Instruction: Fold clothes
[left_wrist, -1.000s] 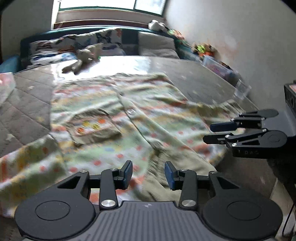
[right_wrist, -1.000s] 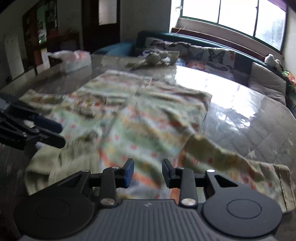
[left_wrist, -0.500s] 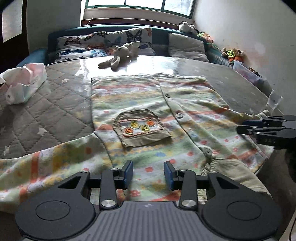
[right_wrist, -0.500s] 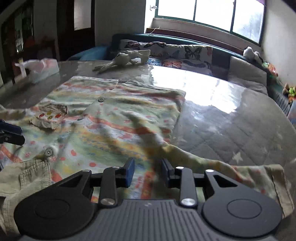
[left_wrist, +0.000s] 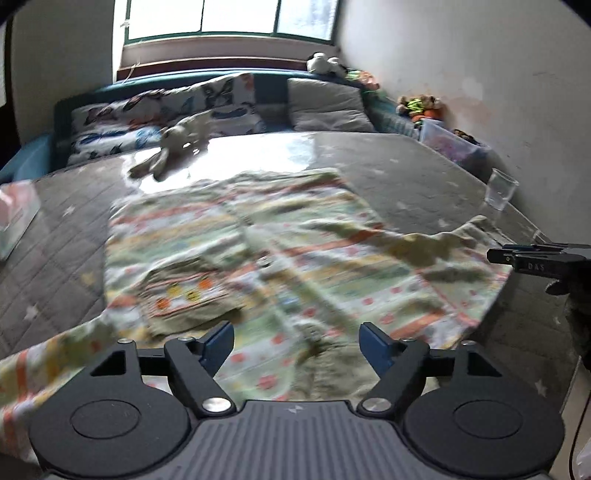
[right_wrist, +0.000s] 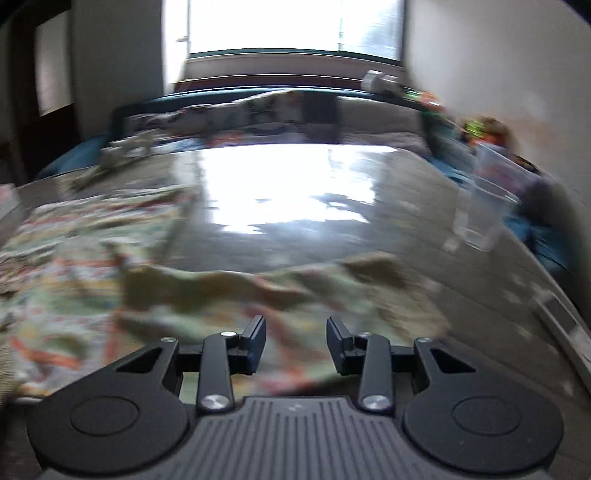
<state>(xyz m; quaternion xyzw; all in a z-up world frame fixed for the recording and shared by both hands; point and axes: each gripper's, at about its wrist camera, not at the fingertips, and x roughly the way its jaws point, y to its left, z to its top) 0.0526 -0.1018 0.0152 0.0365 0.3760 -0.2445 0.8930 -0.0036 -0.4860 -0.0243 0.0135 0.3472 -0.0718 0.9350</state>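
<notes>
A child's striped, patterned shirt (left_wrist: 266, 251) lies spread front-up on a grey quilted table (left_wrist: 406, 173), its chest pocket (left_wrist: 184, 295) at near left. My left gripper (left_wrist: 297, 341) is open and empty, just above the shirt's collar end. My right gripper (right_wrist: 295, 341) is open and empty over the shirt's right sleeve (right_wrist: 258, 291). The right gripper also shows at the right edge of the left wrist view (left_wrist: 532, 256), beside that sleeve. Both views are blurred.
A clear plastic cup (left_wrist: 500, 192) stands near the table's right edge. A tissue pack (left_wrist: 14, 218) lies at the left. A plush toy (left_wrist: 177, 144) lies at the far side, before a cushioned sofa (left_wrist: 221, 103). A clear box (left_wrist: 447, 144) sits far right.
My left gripper's jaws have opened wider. My right gripper has swung right, from over the shirt body to over the right sleeve. The shirt has stayed flat.
</notes>
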